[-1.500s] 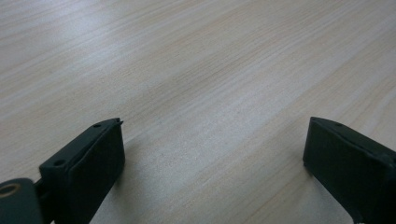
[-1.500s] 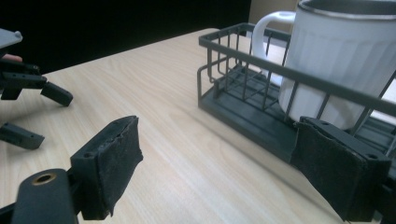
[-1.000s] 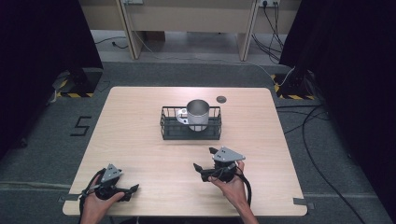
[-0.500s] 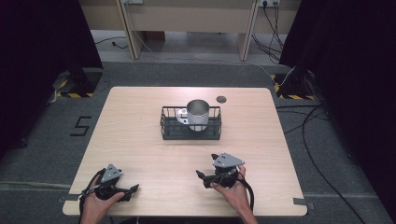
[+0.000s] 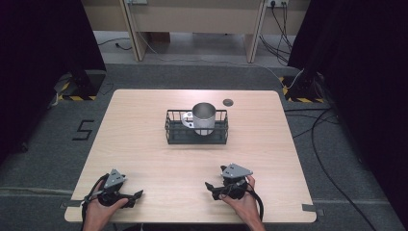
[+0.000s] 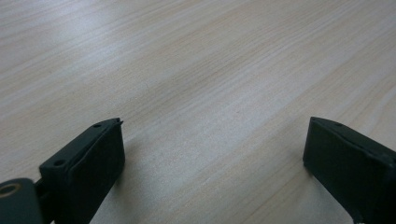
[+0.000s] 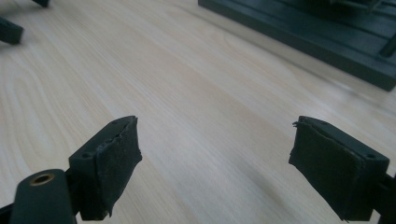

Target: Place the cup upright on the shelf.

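My R gripper [image 5: 212, 187] sits low over the near edge of the table [image 5: 139, 130], jaws apart w/ nothing between them. In the right gripper view the two pads stand wide over bare wood. L gripper [image 5: 136, 196] is at the near-left corner, also low, jaws spread and empty.

The metal cup [image 5: 205, 117] stands upright in the black wire basket [image 5: 197, 140], mid-table toward the far side. It's well apart from both grippers, ahead of the R one and a bit to its left. A grey bracket-like piece lies in the basket just beside the cup, on its left.

Room: plain wood all the way btwn my grippers and the basket. Near table edge is right under my hands. A small dark disc [image 5: 228, 101] lies beyond the basket, near the far edge.

The right gripper view catches the basket's [image 7: 299, 35] base across its top right, blurred, and the L gripper's jaw tips [image 7: 9, 29] at top left. The left gripper view has wood grain past its own jaws; the cup's placing comes from the high view.
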The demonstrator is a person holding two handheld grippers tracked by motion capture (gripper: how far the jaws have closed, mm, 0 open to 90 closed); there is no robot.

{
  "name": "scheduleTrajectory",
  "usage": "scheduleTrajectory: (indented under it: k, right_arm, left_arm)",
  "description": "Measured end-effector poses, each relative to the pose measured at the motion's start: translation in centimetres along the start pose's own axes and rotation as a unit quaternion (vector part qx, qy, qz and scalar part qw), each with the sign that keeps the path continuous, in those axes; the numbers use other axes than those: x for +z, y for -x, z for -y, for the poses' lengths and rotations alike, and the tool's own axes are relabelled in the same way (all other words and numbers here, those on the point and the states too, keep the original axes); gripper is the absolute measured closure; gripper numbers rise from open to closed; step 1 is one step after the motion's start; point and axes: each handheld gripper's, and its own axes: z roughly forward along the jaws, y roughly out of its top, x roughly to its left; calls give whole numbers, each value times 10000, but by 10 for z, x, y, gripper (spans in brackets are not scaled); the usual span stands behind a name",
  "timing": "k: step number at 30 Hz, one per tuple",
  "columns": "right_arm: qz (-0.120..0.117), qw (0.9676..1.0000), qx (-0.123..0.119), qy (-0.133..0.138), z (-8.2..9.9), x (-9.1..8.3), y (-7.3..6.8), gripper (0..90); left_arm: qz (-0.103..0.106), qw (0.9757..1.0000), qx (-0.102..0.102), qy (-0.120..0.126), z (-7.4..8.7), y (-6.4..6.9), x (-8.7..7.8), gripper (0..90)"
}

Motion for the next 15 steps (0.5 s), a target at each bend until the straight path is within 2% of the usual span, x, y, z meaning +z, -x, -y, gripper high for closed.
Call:
scheduleTrajectory:
  k: [4, 15]
  right_arm:
    - [114, 9998, 22, -162, 2, 0, -1, 153]
    - [57, 9991, 148, -405, 12, 2, -4, 153]
  left_arm:
    - [-3, 10000, -3, -1, 0, 0, 0, 47]
    - [-3, 10000, -3, -1, 0, 0, 0, 47]
